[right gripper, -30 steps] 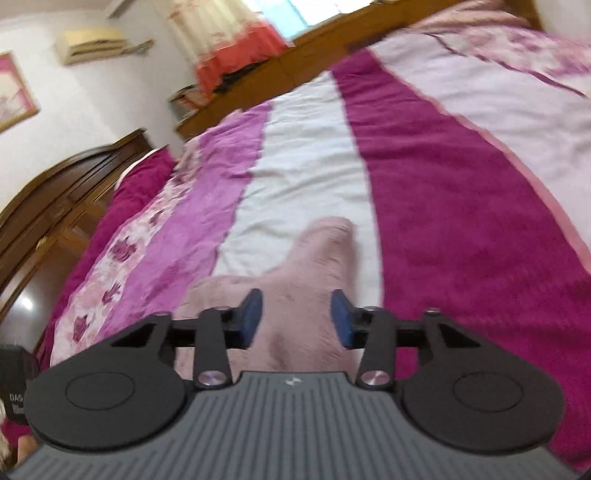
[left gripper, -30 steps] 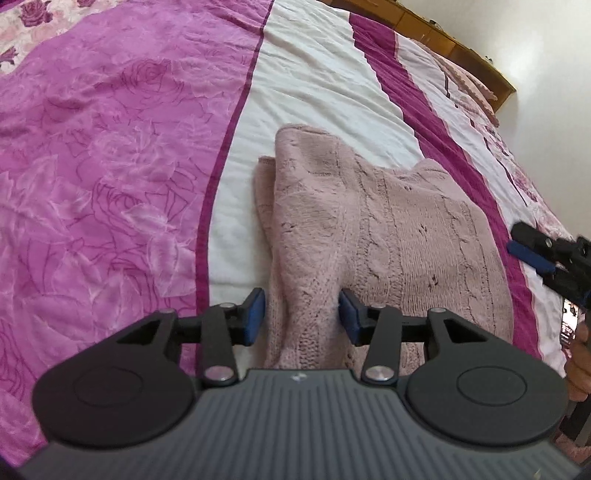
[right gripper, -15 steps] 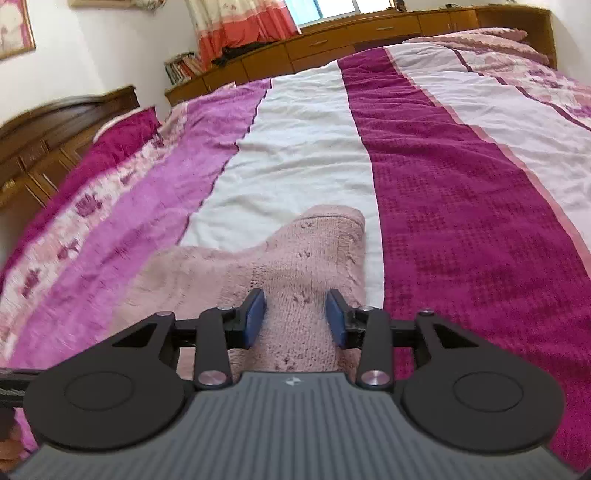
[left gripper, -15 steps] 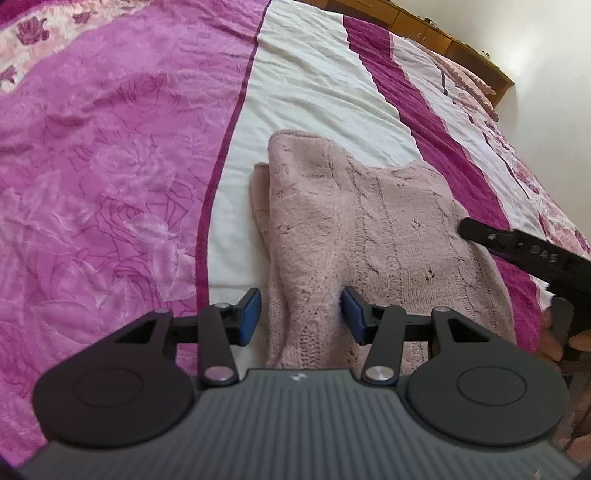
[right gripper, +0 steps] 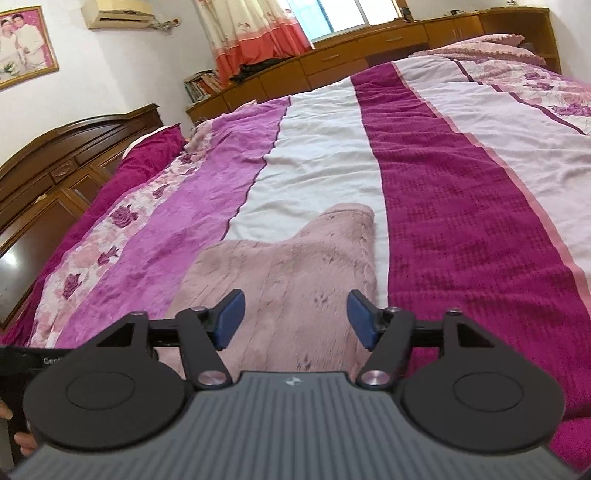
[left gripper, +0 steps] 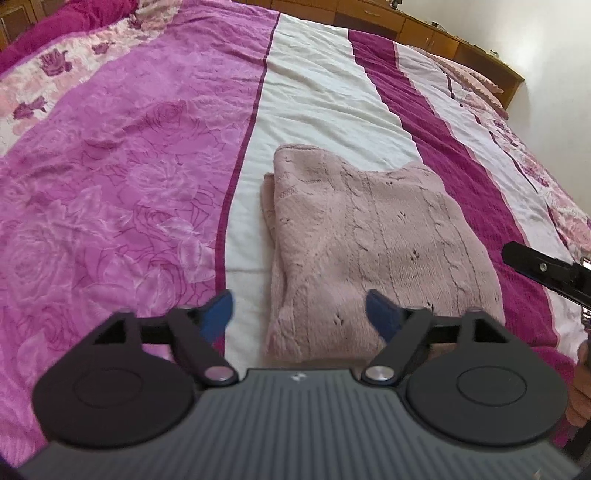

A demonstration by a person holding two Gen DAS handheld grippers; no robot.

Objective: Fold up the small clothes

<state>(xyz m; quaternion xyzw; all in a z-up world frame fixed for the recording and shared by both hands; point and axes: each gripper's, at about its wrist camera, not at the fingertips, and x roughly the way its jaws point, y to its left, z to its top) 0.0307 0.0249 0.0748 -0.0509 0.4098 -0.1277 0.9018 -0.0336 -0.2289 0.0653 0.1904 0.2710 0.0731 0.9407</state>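
Bedroom w/ a big bed [right gripper: 443, 192] under a striped spread: magenta, white, rose-print bands. From the right cam I see a dark wood headboard [right gripper: 55, 155] at left, low cabinets [right gripper: 369, 55] along the far wall, a curtain [right gripper: 255, 33] by the window, an AC unit [right gripper: 118, 14] and a framed photo [right gripper: 22, 44] up on the wall. A pink pillow [right gripper: 480, 50] sits at the far right end.

My sweater [left gripper: 369, 240], pink cable knit, lies folded on the white band, its right edge lapping onto the magenta one. Nothing lies on it or blocks it. In the right cam it reads as a flat pad w/ one narrower part [right gripper: 351, 229] reaching away from me.

Vs. a sec ago: both tongs were narrow, pads straddling the knit's near edge. Both have just been opening and both have backed off a bit; the sweater itself hasn't shifted.

Left gripper [left gripper: 299, 317]: jaws spread wide, released, holding nothing. Left pad hangs over the white band, right pad over the knit's near edge; can't tell if it brushes the fabric. Right gripper [right gripper: 293, 319]: jaws also wide, let go, knit showing between the pads but not pinched. Its tip [left gripper: 535, 266] pokes in at the left cam's right edge, beside the sweater, w/ a bit of my hand [left gripper: 581, 387] below it.
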